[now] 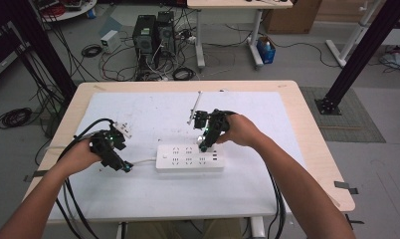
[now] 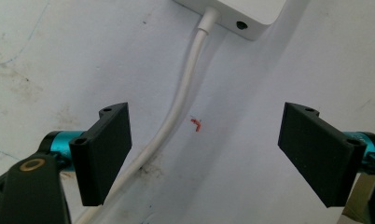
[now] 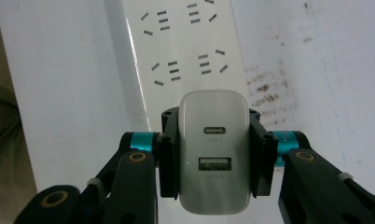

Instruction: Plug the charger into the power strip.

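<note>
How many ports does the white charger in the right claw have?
2, both on the face of the white charger held in the right claw: an oval port above, a rectangular one below. Other sides are hidden.

Both forearms reach in from below, the left tool (image 1: 119, 160) held low with its jaws spread wide and empty, while the right tool (image 1: 204, 145) tilts downward, jaws clamped.

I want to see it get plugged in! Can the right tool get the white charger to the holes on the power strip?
Probably yes. The right tool grips the white charger just above the power strip, and the sockets ahead look uncovered.
</note>
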A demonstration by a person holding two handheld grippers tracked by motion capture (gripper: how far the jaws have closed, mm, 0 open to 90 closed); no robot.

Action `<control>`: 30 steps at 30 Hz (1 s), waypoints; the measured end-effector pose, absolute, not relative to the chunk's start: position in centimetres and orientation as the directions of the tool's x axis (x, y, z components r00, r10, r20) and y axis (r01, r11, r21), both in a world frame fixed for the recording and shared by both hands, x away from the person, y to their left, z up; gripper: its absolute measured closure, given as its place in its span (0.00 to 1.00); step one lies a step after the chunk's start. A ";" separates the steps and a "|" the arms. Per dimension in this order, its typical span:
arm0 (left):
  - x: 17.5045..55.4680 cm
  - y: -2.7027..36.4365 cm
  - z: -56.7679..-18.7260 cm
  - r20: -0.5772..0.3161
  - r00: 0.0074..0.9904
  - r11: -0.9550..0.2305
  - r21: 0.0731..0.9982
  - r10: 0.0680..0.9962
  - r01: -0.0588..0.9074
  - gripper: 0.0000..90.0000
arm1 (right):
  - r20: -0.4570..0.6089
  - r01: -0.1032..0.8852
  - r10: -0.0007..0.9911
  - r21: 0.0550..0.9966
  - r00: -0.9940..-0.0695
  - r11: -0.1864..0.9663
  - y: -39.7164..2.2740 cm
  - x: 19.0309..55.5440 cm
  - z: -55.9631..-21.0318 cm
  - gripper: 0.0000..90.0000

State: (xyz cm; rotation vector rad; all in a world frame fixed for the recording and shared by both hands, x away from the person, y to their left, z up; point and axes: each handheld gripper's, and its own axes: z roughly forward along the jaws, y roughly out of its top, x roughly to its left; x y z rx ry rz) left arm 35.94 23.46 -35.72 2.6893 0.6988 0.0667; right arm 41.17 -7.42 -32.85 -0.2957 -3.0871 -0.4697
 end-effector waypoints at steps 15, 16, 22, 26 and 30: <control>35.6 24.4 -36.5 -0.059 0.860 -0.792 0.361 0.507 0.492 0.19 | -0.002 0.073 0.078 0.316 -0.997 0.946 -5.9 42.2 -35.0 0.69; 35.6 24.4 -36.5 -0.057 0.862 -0.795 0.358 0.504 0.489 0.19 | 0.007 0.067 0.068 0.312 -0.998 0.948 -6.1 42.2 -35.1 0.69; 35.6 24.6 -36.6 -0.058 0.856 -0.787 0.365 0.514 0.497 0.19 | -0.005 0.044 0.047 0.272 -0.999 0.961 -6.2 42.2 -35.6 0.69; 35.6 24.5 -36.7 -0.058 0.859 -0.790 0.364 0.509 0.493 0.19 | -0.022 0.083 0.089 0.185 -0.996 0.979 -5.6 41.8 -35.5 0.69; 35.6 24.3 -36.7 -0.061 0.854 -0.781 0.374 0.517 0.500 0.19 | -0.053 0.069 0.073 0.080 -0.996 0.994 -4.7 41.5 -35.3 0.69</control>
